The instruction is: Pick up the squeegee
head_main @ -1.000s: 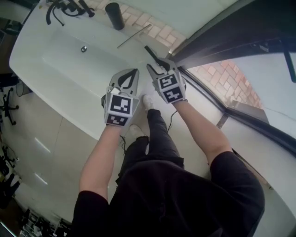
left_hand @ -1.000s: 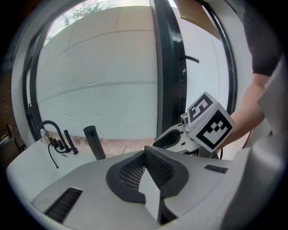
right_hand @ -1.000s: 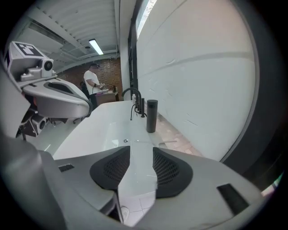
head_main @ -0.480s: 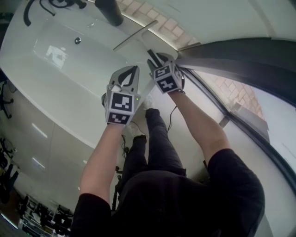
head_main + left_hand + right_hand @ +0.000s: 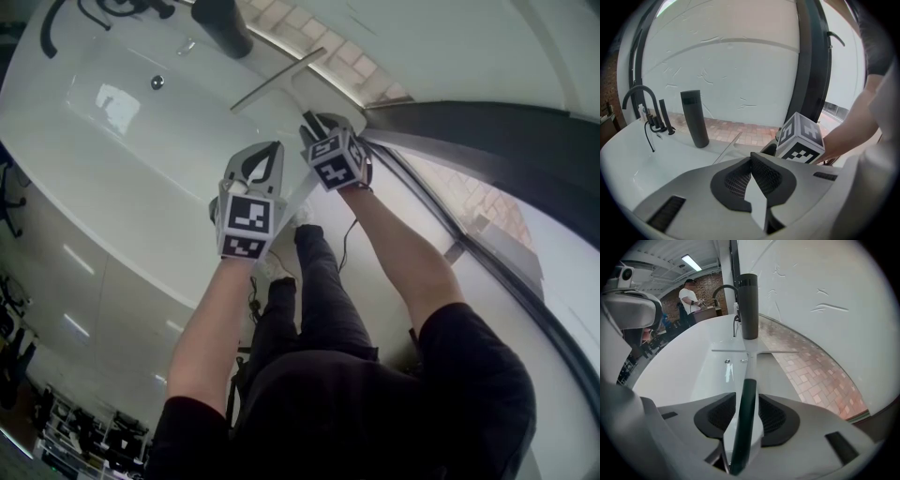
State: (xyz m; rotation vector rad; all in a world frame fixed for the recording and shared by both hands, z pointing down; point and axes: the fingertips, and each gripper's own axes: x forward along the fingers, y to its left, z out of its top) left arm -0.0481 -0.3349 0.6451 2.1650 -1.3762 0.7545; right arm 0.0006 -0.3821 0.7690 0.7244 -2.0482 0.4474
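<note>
**Closing in on the squeegee handle**

We hold the right gripper low at the rim of the sink. Its jaws are closing with the dark handle of the squeegee between them, and the pads are not yet touching it. The squeegee lies flat on the rim, its blade just in front of the dark tumbler and its handle running away from the tumbler. Our left gripper hovers farther from the tumbler, jaws pressed together around nothing. A black faucet stands on the tumbler's far side.
</note>
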